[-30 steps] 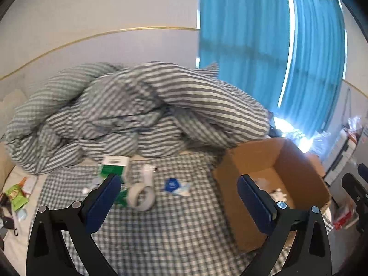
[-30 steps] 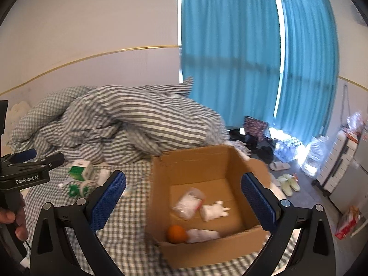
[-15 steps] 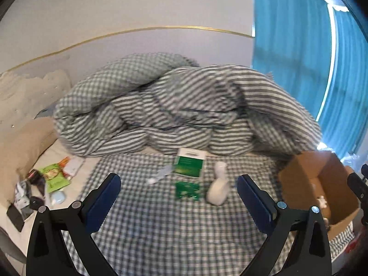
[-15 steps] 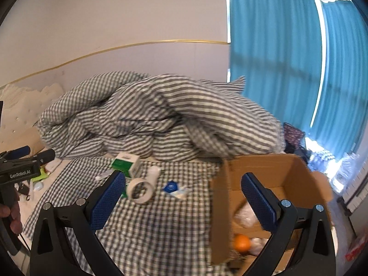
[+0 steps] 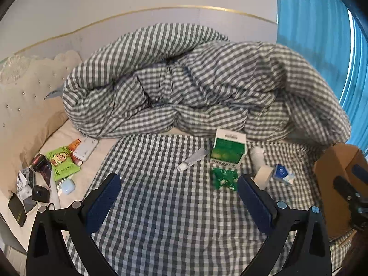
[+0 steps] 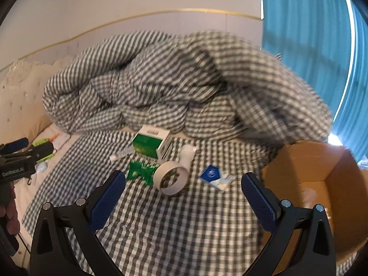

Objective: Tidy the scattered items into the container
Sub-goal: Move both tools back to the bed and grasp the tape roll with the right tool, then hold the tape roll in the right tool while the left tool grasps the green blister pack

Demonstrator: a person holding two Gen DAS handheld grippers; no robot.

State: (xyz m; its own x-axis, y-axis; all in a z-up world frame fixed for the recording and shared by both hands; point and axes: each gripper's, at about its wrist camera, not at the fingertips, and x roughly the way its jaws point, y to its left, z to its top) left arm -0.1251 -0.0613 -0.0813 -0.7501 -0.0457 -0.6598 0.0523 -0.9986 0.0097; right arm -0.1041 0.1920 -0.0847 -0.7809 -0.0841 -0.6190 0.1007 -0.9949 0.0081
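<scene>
A: Your items sit in a cluster on the checked sheet [image 6: 184, 225] of the bed: the tape roll [image 6: 171, 180] standing on edge, the green packet [image 6: 140, 172] touching it on one side, the blue sachet [image 6: 212, 174] near the other, the green box [image 6: 150, 145] behind, with a white bottle [image 6: 187, 154] and a small tube [image 5: 192, 161] beside it.

B: And the box they go in?

A: The carton [image 6: 322, 184] is open just to the right of them, close to the bed's edge. Both your tools are empty with fingers spread wide: the right tool [image 6: 181, 197] hovers in front of the roll, the left tool [image 5: 178, 197] further left, over bare sheet.

B: What could trip you up?

A: Probably the roll. It stands on its rim, so a glancing finger could send it rolling toward the duvet [image 6: 184, 80]. The packet and sachet lie flat on soft bedding; press down and the sheet may bunch into your grip. The right view is blurred, so you look to be swinging fast. Slow down before closing. Also, crowding the carton might nudge it off the edge.
</scene>
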